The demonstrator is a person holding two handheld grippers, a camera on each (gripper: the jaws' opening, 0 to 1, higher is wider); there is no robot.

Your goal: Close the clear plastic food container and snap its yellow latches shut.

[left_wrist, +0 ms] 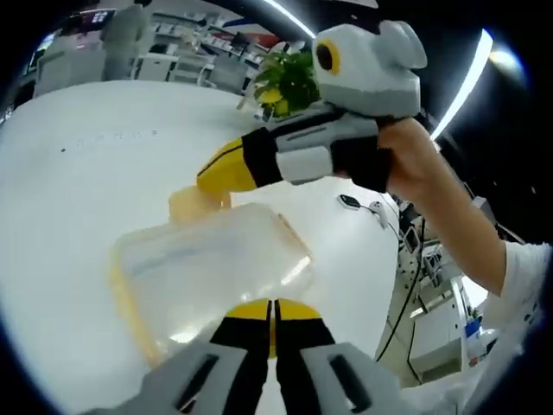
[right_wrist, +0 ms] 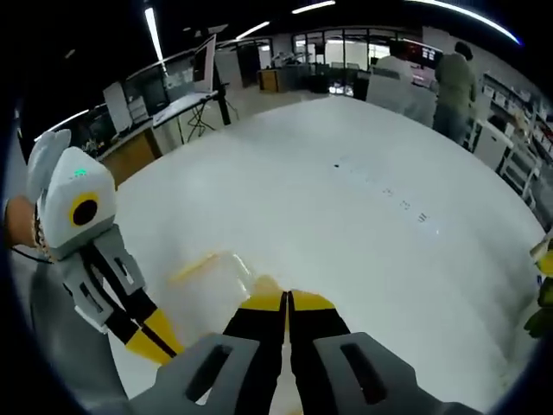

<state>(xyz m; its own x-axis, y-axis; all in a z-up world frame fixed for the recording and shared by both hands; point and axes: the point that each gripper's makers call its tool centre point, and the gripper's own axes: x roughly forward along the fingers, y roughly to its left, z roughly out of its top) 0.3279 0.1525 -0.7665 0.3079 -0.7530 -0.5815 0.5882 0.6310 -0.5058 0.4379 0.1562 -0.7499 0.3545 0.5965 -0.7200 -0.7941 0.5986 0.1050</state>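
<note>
The clear plastic container lies on the white table with its lid down. A yellow latch runs along its left side and another yellow latch sits at its far end. My left gripper is shut, its yellow tips at the container's near edge. The right gripper, held by a hand, comes in from the right, shut, tips at the far latch. In the right gripper view my right gripper is shut over the container, and the left gripper stands at lower left.
A green plant stands at the table's far edge. A small dark device with a cable lies near the right edge. Desks, shelves and two people fill the room beyond the table.
</note>
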